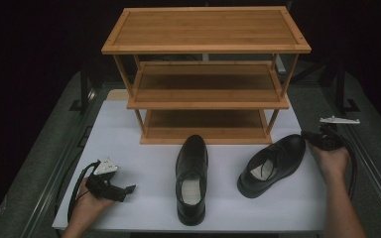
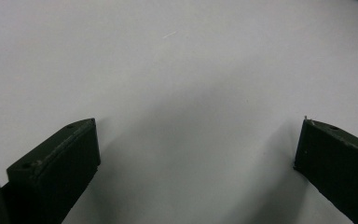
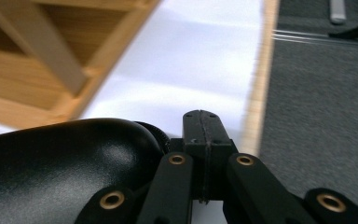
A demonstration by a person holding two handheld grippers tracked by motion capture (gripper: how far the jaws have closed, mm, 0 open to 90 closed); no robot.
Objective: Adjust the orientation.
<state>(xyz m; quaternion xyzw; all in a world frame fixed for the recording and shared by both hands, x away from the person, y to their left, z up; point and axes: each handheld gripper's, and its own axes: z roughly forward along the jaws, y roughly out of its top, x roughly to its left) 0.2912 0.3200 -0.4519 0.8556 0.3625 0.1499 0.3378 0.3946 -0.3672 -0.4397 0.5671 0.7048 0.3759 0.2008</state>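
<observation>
Clearance on the white board [image 1: 144, 208] is generous at the near left and tight at the far right. Its near edge runs just in front of the person's wrists, its right edge lies just beside the right hand [image 1: 333, 159], and grey matting [image 1: 372, 163] borders it on both sides. A three-tier bamboo rack [image 1: 206, 29] stands at the back of the board, its lowest shelf open toward the person, with a bare strip of board between its base and the two black shoes. The left shoe [image 1: 192, 178] lies at centre, sole down, its long axis running straight from the person toward the rack, toe close to the rack's base and heel near the front edge. The right shoe [image 1: 273, 163] sits to its right, apart from it, sole down, its long axis diagonal: toe toward the far right, heel and opening toward the near left. The right gripper [image 1: 307, 136] is at that toe; the right gripper view shows its jaws pressed flat together with nothing between them, the glossy toe [image 3: 60, 163] just beside them on the left, and the board's right edge close on the other side; whether they touch the leather cannot be told. The left gripper [image 1: 129, 189] rests low over the open near-left area, well apart from both shoes, jaws spread wide with bare board between them in the left gripper view.
</observation>
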